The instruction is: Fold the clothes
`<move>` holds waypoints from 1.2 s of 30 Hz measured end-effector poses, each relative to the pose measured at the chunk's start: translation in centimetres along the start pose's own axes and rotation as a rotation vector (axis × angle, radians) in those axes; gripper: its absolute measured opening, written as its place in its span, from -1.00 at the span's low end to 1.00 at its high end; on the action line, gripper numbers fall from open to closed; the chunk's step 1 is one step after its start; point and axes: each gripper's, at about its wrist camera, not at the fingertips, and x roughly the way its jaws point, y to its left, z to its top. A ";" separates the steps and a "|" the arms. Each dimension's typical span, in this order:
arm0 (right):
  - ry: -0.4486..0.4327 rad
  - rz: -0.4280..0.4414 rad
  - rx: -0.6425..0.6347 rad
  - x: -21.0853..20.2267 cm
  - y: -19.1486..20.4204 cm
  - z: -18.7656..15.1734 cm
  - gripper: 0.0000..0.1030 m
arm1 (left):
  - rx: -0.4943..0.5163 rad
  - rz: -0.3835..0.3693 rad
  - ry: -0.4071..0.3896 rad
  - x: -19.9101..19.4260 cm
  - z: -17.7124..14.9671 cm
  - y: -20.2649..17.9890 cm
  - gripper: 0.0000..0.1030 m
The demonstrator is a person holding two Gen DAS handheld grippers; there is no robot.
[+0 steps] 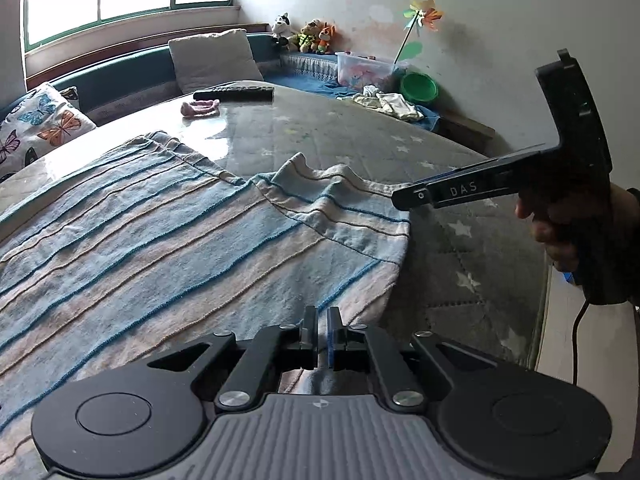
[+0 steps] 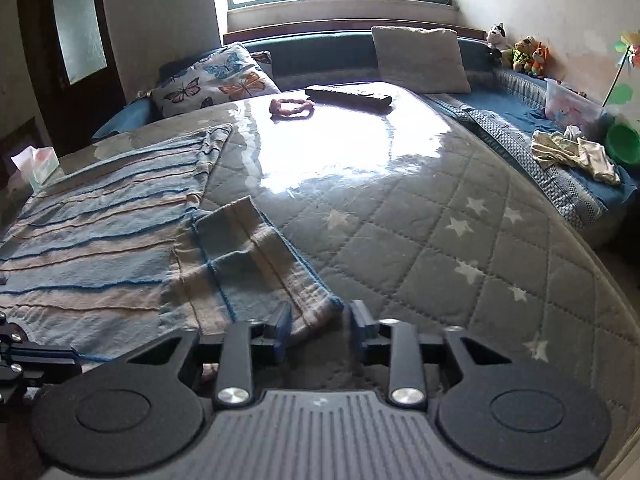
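From the left wrist view, the left gripper (image 1: 321, 322) is sitting low at the near edge of the striped garment (image 1: 160, 232), its jaws pressed almost together with only a sliver of gap. Whether cloth is pinched in there, the picture is not telling us clearly. The garment is lying spread across the quilted table cover (image 1: 360, 136), with one flap already turned over on its right side. The right gripper (image 1: 404, 200) is coming in from the right, held in a hand (image 1: 560, 232), its tips right at that flap's edge.

Switching to the right wrist view, the right gripper (image 2: 316, 320) is showing its jaws parted. The folded flap's (image 2: 248, 264) corner is lying between them and against the left pad, not squeezed. The striped garment (image 2: 100, 240) is stretching away to the left.

The step in hand looks like getting hold of this flap for the next fold. To do it well, the right jaws should be closing squarely on the hem, catching both layers, while the left side is keeping the near edge anchored so the stripes are not skewing.
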 end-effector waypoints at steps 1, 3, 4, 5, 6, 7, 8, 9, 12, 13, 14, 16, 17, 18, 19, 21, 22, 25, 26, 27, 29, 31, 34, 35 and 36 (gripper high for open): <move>-0.002 -0.001 0.013 0.0 -0.1 0.0 -0.76 | -0.001 0.001 -0.003 -0.1 0.0 0.0 -0.90; -0.009 0.007 0.039 -0.1 -0.2 0.1 -0.91 | 0.000 0.012 -0.012 -0.6 -0.1 0.1 -0.79; -0.016 0.014 0.050 -0.3 -0.3 0.2 -0.92 | -0.001 0.021 -0.017 -0.9 -0.1 0.2 -0.75; -0.031 0.021 0.053 -0.8 -0.2 0.3 -0.92 | -0.002 0.033 -0.023 -1.3 -0.1 0.3 -0.69; -0.045 0.027 0.056 -1.3 -0.1 0.5 -0.93 | -0.009 0.047 -0.028 -1.6 -0.2 0.5 -0.68; -0.060 0.036 0.057 -1.8 0.0 0.7 -0.93 | -0.016 0.061 -0.032 -2.0 -0.3 0.8 -0.67; -0.076 0.052 0.055 -2.4 0.3 0.9 -0.94 | -0.026 0.072 -0.035 -2.4 -0.4 1.1 -0.65; -0.091 0.068 0.052 -3.1 0.6 1.2 -0.94 | -0.037 0.086 -0.037 -2.7 -0.5 1.5 -0.59; -0.132 0.129 0.033 -4.9 2.0 2.0 -0.94 | -0.075 0.128 -0.044 -3.7 -0.9 2.6 -0.57; -0.142 0.155 0.020 -5.4 2.7 2.3 -0.94 | -0.089 0.138 -0.048 -4.1 -1.1 3.0 -0.54; -0.152 0.182 0.002 -5.7 3.5 2.5 -0.95 | -0.104 0.149 -0.051 -4.5 -1.2 3.5 -0.46; -0.160 0.229 -0.031 -6.1 5.1 2.7 -0.95 | -0.126 0.167 -0.061 -5.4 -1.6 4.1 -0.44; -0.161 0.256 -0.048 -6.2 6.0 2.8 -0.95 | -0.137 0.176 -0.066 -5.9 -1.7 4.4 -0.44; -0.157 0.290 -0.068 -6.1 7.1 2.9 -0.95 | -0.144 0.187 -0.073 -6.4 -1.9 4.7 -0.41; -0.151 0.315 -0.084 -5.9 8.0 3.0 -0.95 | -0.150 0.199 -0.080 -6.8 -2.1 4.9 -0.40; -0.128 0.362 -0.112 -5.2 9.7 2.9 -0.95 | -0.166 0.223 -0.088 -7.6 -2.4 5.4 -0.37; -0.114 0.384 -0.124 -4.7 10.6 2.8 -0.94 | -0.173 0.232 -0.091 -7.8 -2.6 5.7 -0.37; -0.067 0.420 -0.157 -3.4 12.2 2.6 -0.90 | -0.205 0.252 -0.096 -8.6 -3.3 6.4 -0.37; -0.058 0.421 -0.167 -3.2 12.5 2.5 -0.89 | -0.217 0.260 -0.095 -8.8 -3.5 6.7 -0.36; -0.048 0.422 -0.176 -2.9 12.8 2.5 -0.85 | -0.226 0.269 -0.095 -9.0 -3.8 6.9 -0.36; -0.029 0.423 -0.196 -2.4 13.3 2.4 -0.83 | -0.244 0.283 -0.098 -9.5 -4.2 7.5 -0.36; -0.020 0.394 -0.214 -1.6 13.4 2.6 -0.82 | -0.265 0.297 -0.105 -10.1 -4.7 8.0 -0.36; -0.002 0.313 -0.256 0.5 13.3 3.1 -0.81 | -0.301 0.344 -0.112 -11.2 -5.3 9.0 -0.36; 0.004 0.297 -0.264 1.3 13.2 3.2 -0.81 | -0.315 0.363 -0.114 -11.7 -5.6 9.4 -0.36; 0.007 0.278 -0.277 2.3 13.2 3.4 -0.81 | -0.329 0.381 -0.116 -12.1 -5.9 9.7 -0.36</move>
